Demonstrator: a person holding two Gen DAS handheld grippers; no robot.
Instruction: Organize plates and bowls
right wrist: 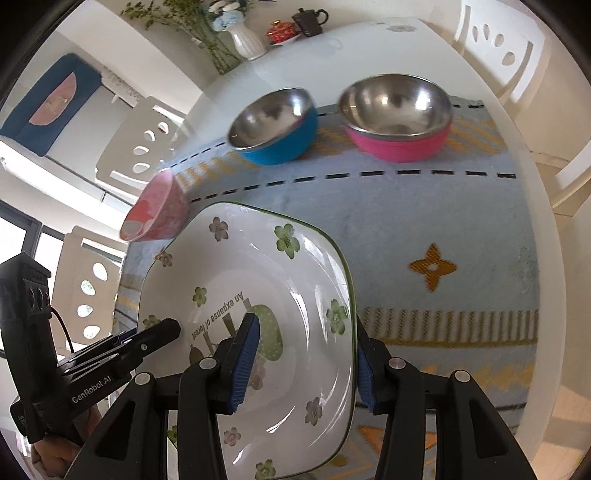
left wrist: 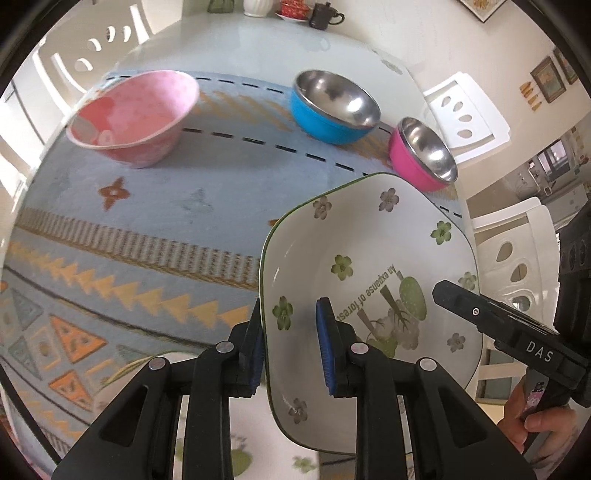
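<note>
A square white plate [left wrist: 369,236] with green flowers and printed lettering hangs above the patterned mat, held from both sides. My left gripper [left wrist: 290,350] is shut on its left rim, one blue pad inside, the other finger outside. My right gripper [right wrist: 303,369] is shut on the opposite rim of the same plate [right wrist: 258,258]. A second flowered plate [left wrist: 243,454] lies underneath, mostly hidden. On the mat stand a pink plastic bowl [left wrist: 133,118], a blue steel-lined bowl [left wrist: 332,107] and a magenta steel-lined bowl [left wrist: 421,155].
A blue patterned mat [right wrist: 443,221] covers the near part of a round white table [right wrist: 332,55]. At the far edge stand a white vase [right wrist: 249,40], a red lidded cup [right wrist: 280,31] and a dark teapot [right wrist: 310,20]. White chairs [left wrist: 461,110] ring the table.
</note>
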